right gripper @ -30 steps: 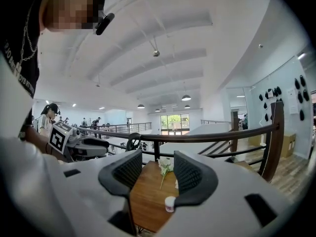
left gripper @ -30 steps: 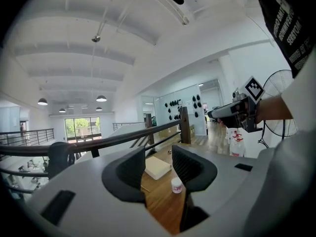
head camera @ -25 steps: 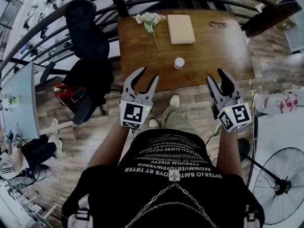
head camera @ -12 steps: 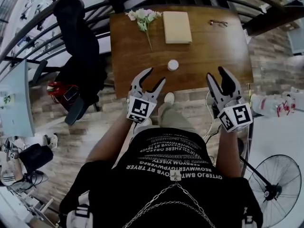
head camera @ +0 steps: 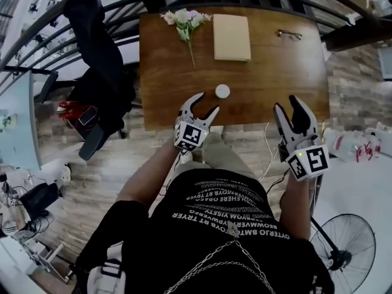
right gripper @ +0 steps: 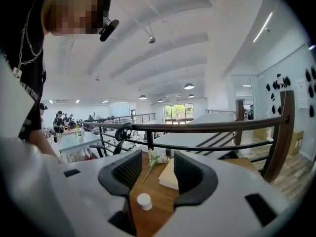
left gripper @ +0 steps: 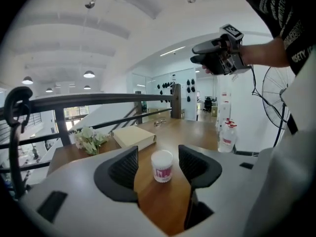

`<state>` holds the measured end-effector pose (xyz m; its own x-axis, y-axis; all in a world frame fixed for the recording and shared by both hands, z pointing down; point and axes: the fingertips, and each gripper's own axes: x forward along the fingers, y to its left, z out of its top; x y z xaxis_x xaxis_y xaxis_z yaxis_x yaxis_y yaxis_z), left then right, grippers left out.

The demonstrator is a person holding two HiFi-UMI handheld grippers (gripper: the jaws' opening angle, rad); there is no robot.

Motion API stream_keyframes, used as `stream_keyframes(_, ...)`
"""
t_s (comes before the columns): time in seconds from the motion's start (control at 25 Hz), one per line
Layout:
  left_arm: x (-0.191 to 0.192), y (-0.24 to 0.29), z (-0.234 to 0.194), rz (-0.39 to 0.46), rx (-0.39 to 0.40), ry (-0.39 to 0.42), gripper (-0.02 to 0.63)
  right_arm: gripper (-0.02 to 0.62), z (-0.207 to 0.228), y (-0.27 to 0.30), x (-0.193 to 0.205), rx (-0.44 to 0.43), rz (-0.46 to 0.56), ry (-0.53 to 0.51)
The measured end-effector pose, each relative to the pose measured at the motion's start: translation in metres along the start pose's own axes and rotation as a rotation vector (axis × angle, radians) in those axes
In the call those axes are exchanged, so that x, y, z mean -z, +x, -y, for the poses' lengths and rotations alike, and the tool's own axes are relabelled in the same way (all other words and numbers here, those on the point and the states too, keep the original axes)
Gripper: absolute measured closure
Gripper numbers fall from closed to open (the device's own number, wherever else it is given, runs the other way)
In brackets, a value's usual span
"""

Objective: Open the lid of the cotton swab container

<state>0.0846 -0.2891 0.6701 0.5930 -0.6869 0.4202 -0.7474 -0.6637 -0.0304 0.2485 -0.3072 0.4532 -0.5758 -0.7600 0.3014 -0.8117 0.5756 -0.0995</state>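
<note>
1. Head view.
   - Shows the cotton swab container [head camera: 222, 91], a small round tub with a white lid, upright on the table [head camera: 269, 72], near the middle of the table's near edge.
   - Finds the left tool [head camera: 207, 103] over that near edge, just short of the tub and not touching it, with jaws opening.
   - Finds the right tool [head camera: 286, 105] off the table's near right corner, jaws wide and empty.
   - Puts a book [head camera: 231, 37], flowers [head camera: 184, 20] and glasses [head camera: 288, 34] along the table's far side, none of them in the path.
   - Leaves a chair [head camera: 92, 35] beyond the table's left end and a fan [head camera: 343, 244] on the floor past its right end, both well clear.

2. Left gripper view.
   - Frames the tub between the two pads, with bare table either side and no contact yet.
   - Looks light, stiff and smooth, probably thin plastic.
   - Likely to skid or tip on the wood if only the lid gets pulled.
   - Best taken low on the printed body with this tool, squeezing gently to avoid crushing it.
   - Nothing on the table between tool and tub.

3. Right gripper view.
   - Looks down the table from its near edge, with the tub small and low between wide, empty jaws, well apart from them.
   - Suggests taking the white lid by its rim and lifting or twisting it once the body is pinned.
   - Shows book and flowers farther up the table, and a railing [right gripper: 197, 127] beyond its far edge.
</note>
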Motion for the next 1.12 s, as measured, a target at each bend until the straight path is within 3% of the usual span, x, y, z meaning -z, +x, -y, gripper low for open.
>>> stream_keyframes(0.16, 0.019, 0.035, 0.009, -0.011, 0.039, -0.031, 0.325, 0.402, 0.011, 0.001, 0.001, 0.0, -0.016, -0.01)
stream_keyframes(0.28, 0.036, 0.052, 0.01, -0.036, 0.023, -0.039, 0.314, 0.402, 0.017, 0.006, 0.008, -0.007, -0.03, 0.005)
stream_keyframes(0.52, 0.068, 0.081, 0.012, -0.116, 0.021, 0.031, 0.308, 0.402, 0.016, 0.006, 0.013, -0.028, -0.04, 0.02)
stream_keyframes(0.8, 0.073, 0.105, 0.014, -0.155, 0.04, 0.055, 0.308, 0.402, 0.014, -0.002, 0.034, -0.028, -0.082, 0.046)
stream_keyframes(1.0, 0.087, 0.119, 0.014, -0.275, 0.041, 0.073, 0.319, 0.402, 0.005, -0.004, 0.042, -0.037, -0.098, 0.056)
stream_keyframes(1.12, 0.087, 0.12, 0.014, -0.281, 0.037, 0.077, 0.324, 0.402, -0.003, -0.003, 0.039, -0.049, -0.094, 0.05)
